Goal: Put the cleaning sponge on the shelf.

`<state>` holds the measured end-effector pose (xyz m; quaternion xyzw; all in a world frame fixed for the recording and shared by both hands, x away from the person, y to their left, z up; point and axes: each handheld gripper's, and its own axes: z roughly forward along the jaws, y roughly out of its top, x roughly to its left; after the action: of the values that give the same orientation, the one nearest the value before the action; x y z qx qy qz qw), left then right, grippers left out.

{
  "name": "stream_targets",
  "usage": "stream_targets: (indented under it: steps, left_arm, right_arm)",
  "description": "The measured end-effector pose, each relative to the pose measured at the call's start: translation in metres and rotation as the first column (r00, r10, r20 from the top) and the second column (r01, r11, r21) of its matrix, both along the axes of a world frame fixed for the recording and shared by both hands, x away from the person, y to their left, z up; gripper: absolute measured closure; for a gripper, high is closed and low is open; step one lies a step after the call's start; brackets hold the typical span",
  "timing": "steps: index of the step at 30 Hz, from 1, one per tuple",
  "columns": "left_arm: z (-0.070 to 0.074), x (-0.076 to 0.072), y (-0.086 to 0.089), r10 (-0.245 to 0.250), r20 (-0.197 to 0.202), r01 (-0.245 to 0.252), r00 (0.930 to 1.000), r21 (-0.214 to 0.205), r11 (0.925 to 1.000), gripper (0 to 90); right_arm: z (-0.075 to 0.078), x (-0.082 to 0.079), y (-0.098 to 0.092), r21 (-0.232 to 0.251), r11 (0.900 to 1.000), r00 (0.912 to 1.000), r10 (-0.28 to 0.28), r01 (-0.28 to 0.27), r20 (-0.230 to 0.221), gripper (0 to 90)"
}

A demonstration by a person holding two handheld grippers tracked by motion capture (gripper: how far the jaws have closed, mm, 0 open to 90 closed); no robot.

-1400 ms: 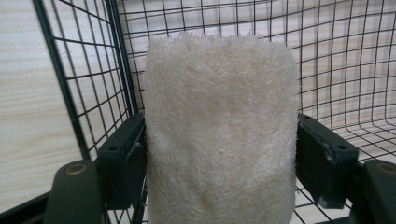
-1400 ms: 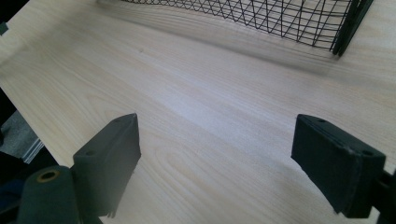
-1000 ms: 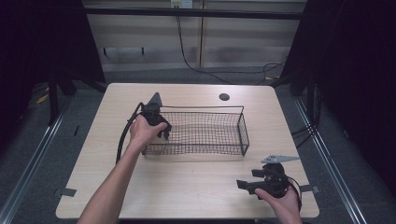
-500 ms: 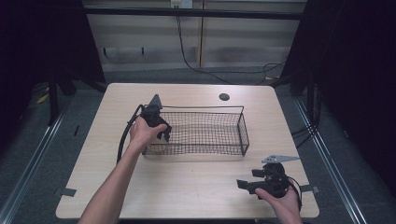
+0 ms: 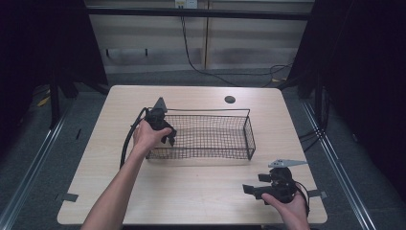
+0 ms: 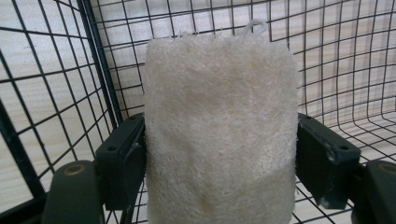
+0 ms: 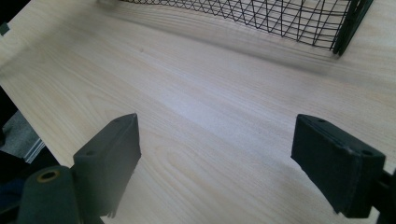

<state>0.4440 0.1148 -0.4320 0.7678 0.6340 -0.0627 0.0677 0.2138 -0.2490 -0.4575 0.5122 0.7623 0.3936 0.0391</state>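
A black wire basket (image 5: 249, 125) stands in the middle of the wooden table. My left gripper (image 5: 166, 138) reaches down into the basket's left end, and its jaws are shut on a cream loofah sponge (image 6: 219, 130). In the left gripper view (image 6: 219, 154) the sponge stands upright between both pads, with the basket's mesh (image 6: 56, 84) behind and around it. My right gripper (image 5: 249, 189) rests low over the table near the front right corner. Its jaws stand wide open in the right gripper view (image 7: 215, 158), with bare wood between them.
A round cable hole (image 5: 230, 99) lies in the table behind the basket. The basket's near wall (image 7: 261, 18) runs along the top of the right gripper view. Dark floor and metal rails flank the table (image 5: 191, 191).
The left gripper with the sponge has hardly moved at the basket's left end. The right gripper stays in place at the front right.
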Motion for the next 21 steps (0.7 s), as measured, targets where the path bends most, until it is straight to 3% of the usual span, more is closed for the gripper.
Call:
stream_targets:
  steps: [8,21]
  left_arm:
    - [0.0028,-0.0001,0.0024,0.016,-0.024,-0.016,0.9996,-0.022,0.9996,23.0]
    - [0.0057,-0.0003,0.0056,-0.001,-0.013,0.001,0.9999,-0.029,0.9996,21.5]
  right_arm:
    - [0.0004,-0.0002,-0.0005,0.004,1.0000,1.0000,-0.002,0.002,-0.002,15.1]
    - [0.0002,-0.0001,-0.0001,0.002,1.0000,1.0000,-0.001,0.001,0.000,15.1]
